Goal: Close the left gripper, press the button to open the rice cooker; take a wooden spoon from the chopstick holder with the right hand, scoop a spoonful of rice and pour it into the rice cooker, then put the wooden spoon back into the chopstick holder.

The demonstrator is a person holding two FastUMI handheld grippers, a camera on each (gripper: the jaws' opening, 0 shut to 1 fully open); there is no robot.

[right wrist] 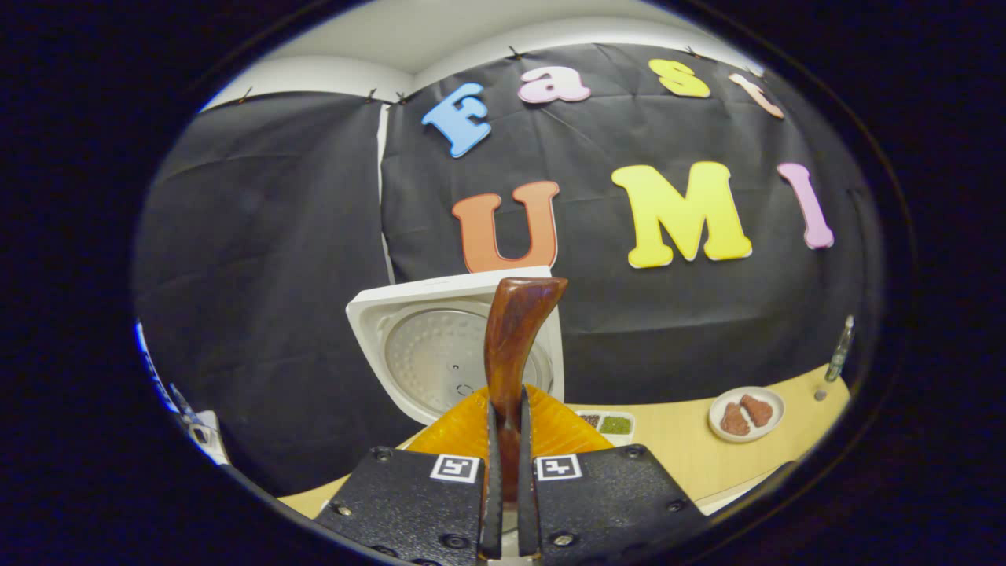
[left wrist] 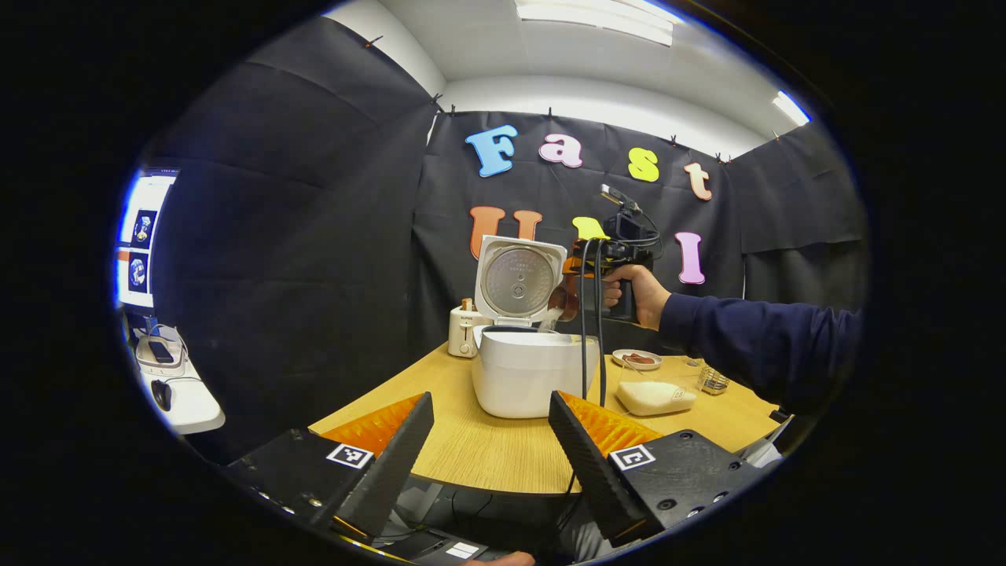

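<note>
The wooden table (left wrist: 487,448) carries one rice cooker (left wrist: 525,377) near its middle, with its lid (left wrist: 519,279) already standing open, so I judge the button step as done. Above the pot, the right gripper (left wrist: 585,271), held by a hand (left wrist: 640,295) in a dark sleeve (left wrist: 754,338), tips one wooden spoon (left wrist: 559,303) over the opening; something pale seems to fall from the bowl of the spoon, so the pouring looks to be in progress. In the right gripper view, its jaws pinch the spoon handle (right wrist: 511,346) tightly between them. What is left, as I judge, is to finish pouring and return the spoon to the chopstick holder, which I cannot identify with certainty.

The left gripper (left wrist: 491,440) waits at the near edge of the table, jaws spread wide apart and holding nothing.

Smaller things: one toaster (left wrist: 464,330) far left of the cooker, one pale flat box (left wrist: 655,397) to the right, one small plate (right wrist: 745,414) with two reddish pieces.
</note>
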